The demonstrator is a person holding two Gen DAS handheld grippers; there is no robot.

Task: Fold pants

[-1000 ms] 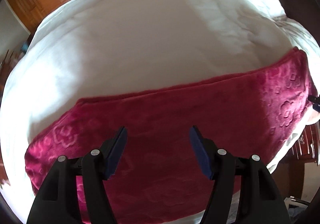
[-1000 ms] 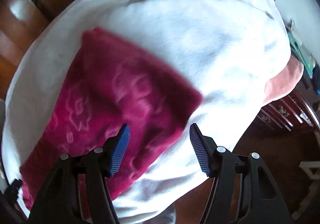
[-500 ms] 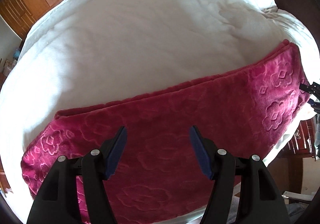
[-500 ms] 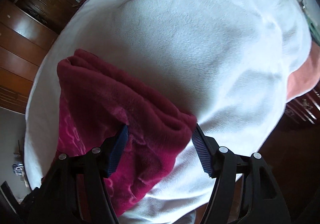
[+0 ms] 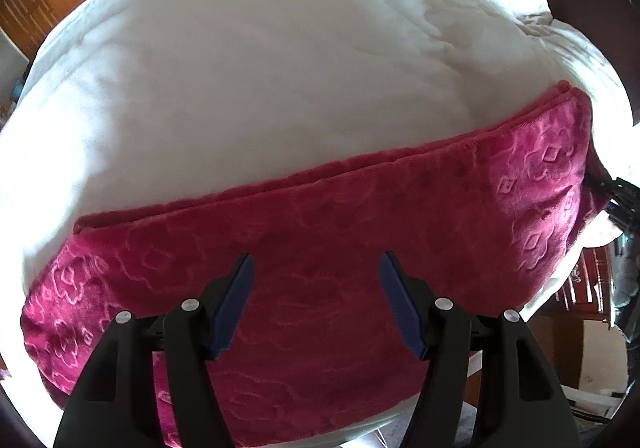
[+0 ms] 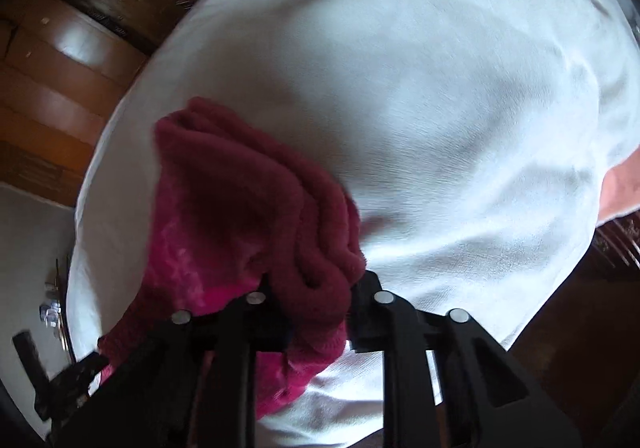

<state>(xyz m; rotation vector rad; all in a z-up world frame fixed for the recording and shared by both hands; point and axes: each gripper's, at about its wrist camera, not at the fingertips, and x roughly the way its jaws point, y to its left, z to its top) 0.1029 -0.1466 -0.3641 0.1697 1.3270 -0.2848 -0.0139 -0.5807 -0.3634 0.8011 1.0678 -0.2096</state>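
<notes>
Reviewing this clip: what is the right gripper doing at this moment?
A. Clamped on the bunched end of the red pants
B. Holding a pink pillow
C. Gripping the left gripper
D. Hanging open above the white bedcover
A: in the right wrist view the right gripper is closed on bunched folds of the red pants.

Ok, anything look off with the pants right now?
Nothing stands out. The pants lie flat, folded lengthwise on the white bedding. The right gripper has just closed on a bunched end; the left gripper is open above them.
</notes>
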